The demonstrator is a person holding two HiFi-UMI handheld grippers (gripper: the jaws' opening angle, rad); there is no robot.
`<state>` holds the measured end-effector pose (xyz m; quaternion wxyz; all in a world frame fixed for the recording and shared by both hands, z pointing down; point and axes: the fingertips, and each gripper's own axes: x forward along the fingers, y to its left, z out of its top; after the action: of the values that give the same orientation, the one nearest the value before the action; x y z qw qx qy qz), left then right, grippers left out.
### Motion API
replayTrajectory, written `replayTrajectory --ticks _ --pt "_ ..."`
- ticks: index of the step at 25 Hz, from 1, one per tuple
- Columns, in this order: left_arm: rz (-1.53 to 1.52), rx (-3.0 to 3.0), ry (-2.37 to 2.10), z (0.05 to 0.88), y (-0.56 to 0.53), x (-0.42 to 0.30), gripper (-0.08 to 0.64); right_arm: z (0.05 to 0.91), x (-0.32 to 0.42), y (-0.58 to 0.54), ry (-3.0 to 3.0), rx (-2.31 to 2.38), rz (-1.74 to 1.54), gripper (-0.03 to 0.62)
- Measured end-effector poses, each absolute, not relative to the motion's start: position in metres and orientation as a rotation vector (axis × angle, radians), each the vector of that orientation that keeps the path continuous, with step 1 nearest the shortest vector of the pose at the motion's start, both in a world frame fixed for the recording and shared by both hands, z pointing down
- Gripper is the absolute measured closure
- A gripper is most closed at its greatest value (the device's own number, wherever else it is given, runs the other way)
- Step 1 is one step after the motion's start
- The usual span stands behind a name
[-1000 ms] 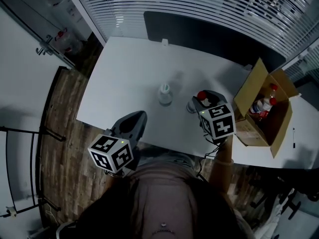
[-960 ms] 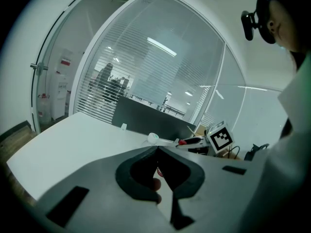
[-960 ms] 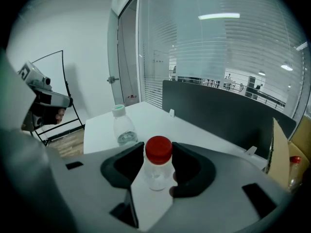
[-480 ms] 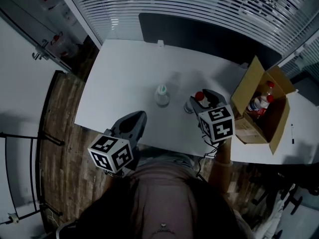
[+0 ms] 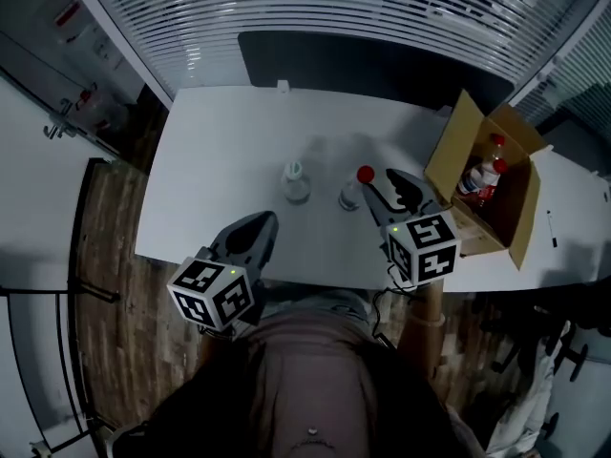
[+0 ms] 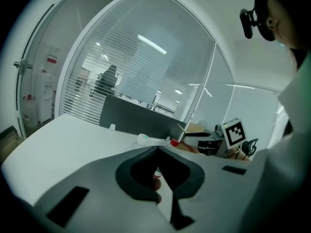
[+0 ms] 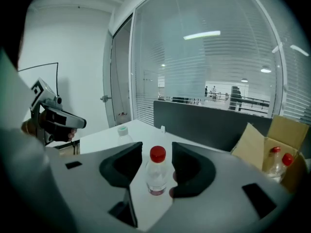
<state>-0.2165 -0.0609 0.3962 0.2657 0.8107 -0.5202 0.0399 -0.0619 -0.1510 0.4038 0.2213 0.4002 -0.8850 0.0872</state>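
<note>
The left gripper (image 6: 158, 150) is nearest the person. It is held low over the near edge of the table (image 5: 210, 151), well left of the red-cap bottle (image 7: 156, 174), and points out across the top. Its jaws are pressed together at the tips with nothing clamped.

The right gripper (image 5: 393, 183) reaches farther out, with its marker cube toward the person and its tips close to the red-cap bottle. Its jaws are spread. The bottle stands upright on the table, lined up with the gap but just beyond the tips, and touches neither pad.

Only the right gripper view shows that clearance. The head view puts the tips just right of the bottle, and at its angle the gap cannot be judged.

A pale-cap bottle (image 5: 294, 181) stands upright just left of the red-cap bottle, near it but apart. Well right of the red-cap bottle, at the table's end, is an open box (image 5: 449, 165) with more bottles (image 5: 477, 172) in it. Beyond the red-cap bottle a dark screen (image 5: 363, 60) runs along the table's far edge.

The left gripper view shows only the two caps above its shut jaws, with the right gripper's cube past them. The right gripper view catches the left gripper far off to the left of the red-cap bottle.
</note>
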Motion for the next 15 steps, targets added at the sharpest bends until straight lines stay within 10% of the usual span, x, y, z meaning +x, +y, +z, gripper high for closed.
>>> replayTrajectory --ticks 15 --pt "0.131 2.315 -1.240 0.389 -0.058 -0.175 0.552 0.362 0.012 -0.102 -2.318 1.453 0.100 0.518"
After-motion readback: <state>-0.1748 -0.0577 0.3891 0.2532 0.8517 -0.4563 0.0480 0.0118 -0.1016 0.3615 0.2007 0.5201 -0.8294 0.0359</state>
